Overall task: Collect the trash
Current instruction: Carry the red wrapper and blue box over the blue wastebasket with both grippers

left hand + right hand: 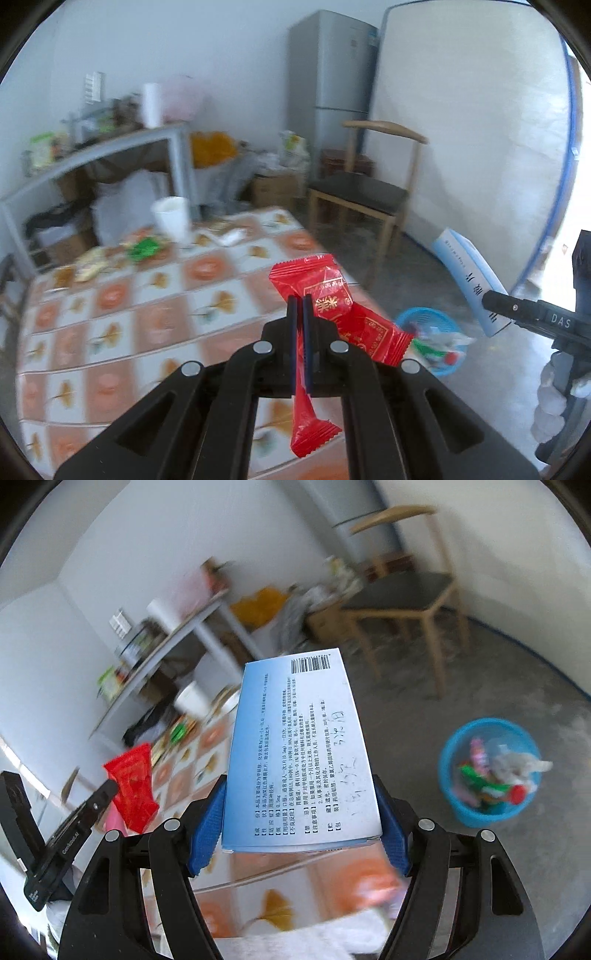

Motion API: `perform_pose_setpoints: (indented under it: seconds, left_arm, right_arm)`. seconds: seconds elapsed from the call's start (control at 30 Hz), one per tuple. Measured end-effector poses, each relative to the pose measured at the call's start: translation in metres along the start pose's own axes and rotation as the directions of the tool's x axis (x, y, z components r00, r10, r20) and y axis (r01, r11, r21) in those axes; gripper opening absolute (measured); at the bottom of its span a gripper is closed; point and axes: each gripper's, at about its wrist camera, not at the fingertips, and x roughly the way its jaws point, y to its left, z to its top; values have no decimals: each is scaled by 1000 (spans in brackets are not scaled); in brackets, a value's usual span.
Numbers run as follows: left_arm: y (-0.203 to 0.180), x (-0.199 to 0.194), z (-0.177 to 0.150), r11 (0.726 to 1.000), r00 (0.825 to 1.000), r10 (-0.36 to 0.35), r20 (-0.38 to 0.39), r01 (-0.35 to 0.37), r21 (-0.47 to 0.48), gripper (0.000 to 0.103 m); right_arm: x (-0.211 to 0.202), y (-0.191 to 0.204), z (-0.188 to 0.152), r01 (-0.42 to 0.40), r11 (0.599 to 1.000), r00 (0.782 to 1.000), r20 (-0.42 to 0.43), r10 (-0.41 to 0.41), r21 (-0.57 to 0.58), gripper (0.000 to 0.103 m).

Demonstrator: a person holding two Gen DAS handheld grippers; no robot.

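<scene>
Above the desk (110, 332) edge: left hand-held gripper (300, 299) clenched on red wrapper (325, 291), right hand-held gripper (299, 812) grasping medicine box (299, 746) by its sides. Both carried clear, evidently bound for blue bin (487, 771) on floor, already part-filled.

Both grippers are black plastic w/ scissor-like link arms and round silver pivot screws — four show on each. The left gripper (300, 299) has thin dark-blue pads. The right gripper (301, 805) has wide blue pads w/ a ribbed texture. White letters "DAS" are printed on the right one's side; the left one's side has a small white logo — too blurred to read surely.
</scene>
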Motion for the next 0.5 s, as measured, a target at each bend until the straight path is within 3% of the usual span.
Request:
perform_pose_setpoints:
  seconds: [0.13,0.23,0.3,0.5]
  left_arm:
    - [-41,36,11,991,989,-122,-77,125,35,2]
    - [-76,72,17,976,967,-198,-163,210,60,2]
    - [-102,102,18,963,943,-238,-234,261,70,2]
    - [-170,193,10,936,842,-306,-444,352,23,2]
  right_arm:
    - [-26,-56,1,77,991,995,51,-83,110,69]
    - [-35,-100,-10,120,970,990,48,-133,211,69]
    - [-36,-124,-18,139,953,988,31,-153,269,69]
    - [-22,-175,-32,176,908,983,-16,-184,381,69]
